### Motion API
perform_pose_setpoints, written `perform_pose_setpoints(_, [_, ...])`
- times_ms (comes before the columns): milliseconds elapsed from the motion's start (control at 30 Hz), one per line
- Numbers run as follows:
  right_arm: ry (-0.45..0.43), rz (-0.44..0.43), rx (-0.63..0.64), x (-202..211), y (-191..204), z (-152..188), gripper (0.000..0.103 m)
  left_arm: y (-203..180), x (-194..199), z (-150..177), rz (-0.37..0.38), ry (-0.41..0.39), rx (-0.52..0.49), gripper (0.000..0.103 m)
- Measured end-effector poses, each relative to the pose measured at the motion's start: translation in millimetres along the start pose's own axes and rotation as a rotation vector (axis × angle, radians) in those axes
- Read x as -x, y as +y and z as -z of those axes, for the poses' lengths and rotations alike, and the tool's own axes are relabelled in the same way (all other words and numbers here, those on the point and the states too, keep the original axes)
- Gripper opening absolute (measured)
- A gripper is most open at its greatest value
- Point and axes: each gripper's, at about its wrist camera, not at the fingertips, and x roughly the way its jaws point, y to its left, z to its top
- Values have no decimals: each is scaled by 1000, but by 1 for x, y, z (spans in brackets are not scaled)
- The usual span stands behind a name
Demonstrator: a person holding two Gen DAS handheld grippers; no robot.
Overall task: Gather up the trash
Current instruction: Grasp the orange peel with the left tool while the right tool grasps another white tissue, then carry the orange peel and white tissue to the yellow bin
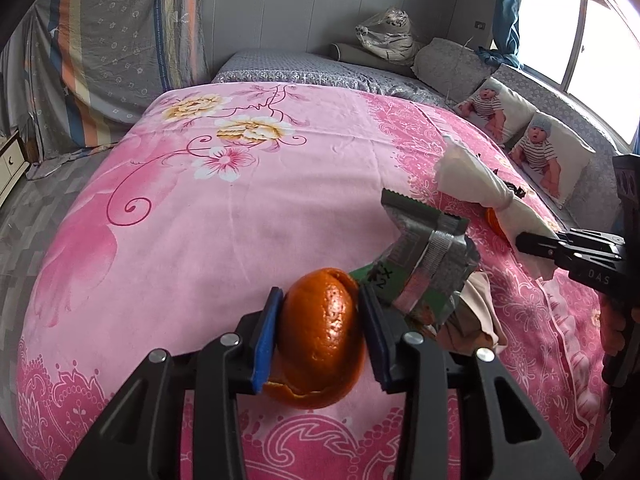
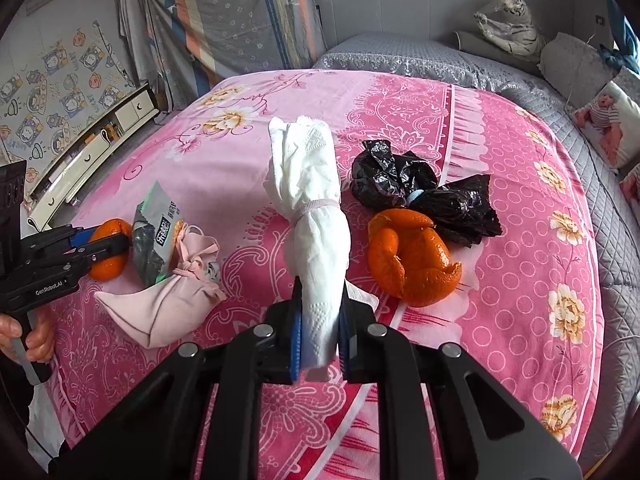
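My left gripper [image 1: 320,328] is shut on a piece of orange peel [image 1: 320,336], held just above the pink bedspread; it also shows in the right wrist view [image 2: 108,250]. My right gripper [image 2: 320,336] is shut on a white rolled tissue bundle [image 2: 312,208], which sticks up and forward; this bundle shows in the left wrist view [image 1: 476,180]. A silver snack wrapper [image 1: 424,256] and a pink cloth pouch [image 2: 168,300] lie right of my left gripper. A larger orange peel [image 2: 412,260] and a crumpled black plastic bag [image 2: 424,196] lie right of the tissue.
All lies on a bed with a pink flowered blanket [image 1: 200,220]. Baby-print cushions [image 1: 536,148] and a plush tiger [image 1: 388,36] line the far right side. A white low cabinet [image 2: 92,148] stands left of the bed.
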Motion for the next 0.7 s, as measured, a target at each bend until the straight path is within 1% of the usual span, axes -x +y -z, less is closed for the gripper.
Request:
perform_pose_setpoints(133, [-10,-11,1,9,4,1,13,7,13,1,-1,-21,23,37])
perform_pose_setpoints(367, [-37,-3,2,25,6,6,13,9,29,4,-10,-46,39,36])
perform_pose_setpoints(533, [-52,9,-15,36,-1,10,13,2,37,2,-1,-58,38,36])
perform_pose_setpoints(700, [-71,20,-35,50,-10,17,13,-13,40,-1,14,-69,19,36])
